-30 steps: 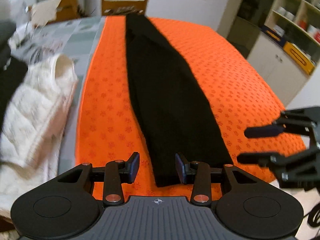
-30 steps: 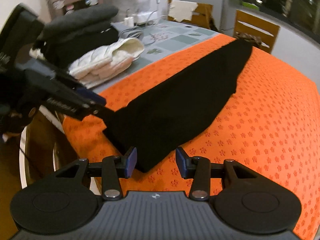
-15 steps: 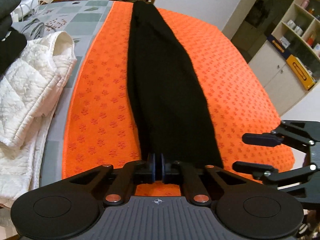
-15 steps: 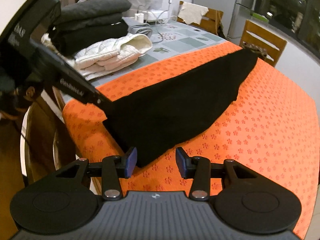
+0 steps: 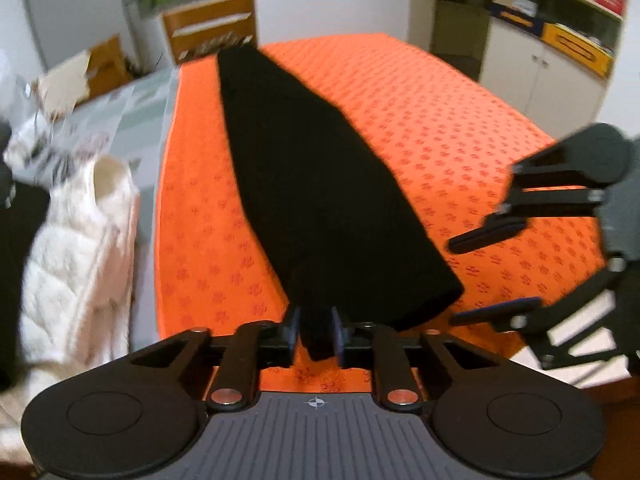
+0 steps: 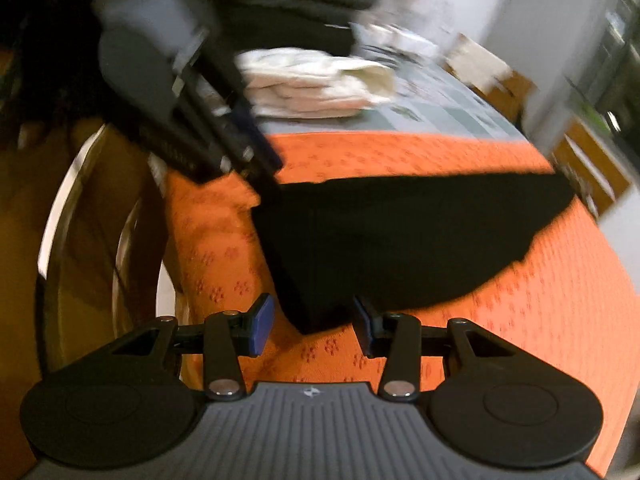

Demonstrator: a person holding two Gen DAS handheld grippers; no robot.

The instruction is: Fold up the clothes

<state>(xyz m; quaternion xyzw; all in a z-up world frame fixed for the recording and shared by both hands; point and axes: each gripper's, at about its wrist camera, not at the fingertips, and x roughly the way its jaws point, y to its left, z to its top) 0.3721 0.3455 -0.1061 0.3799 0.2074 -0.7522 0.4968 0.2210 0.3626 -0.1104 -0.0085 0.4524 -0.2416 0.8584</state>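
Black garment: matte knit, folded into long tapered strip, flat on orange patterned cloth covering bench. Long axis runs from near edge to far edge. Left tool: jaws opening, near corner pinched between them; half second ago fully closed. Right tool: jaws apart, unchanged, straddling other near corner, pads not pressing.

Warm, fairly bright indoor light; both fisheye views bend at the edges, the right wrist view heavily motion-blurred.
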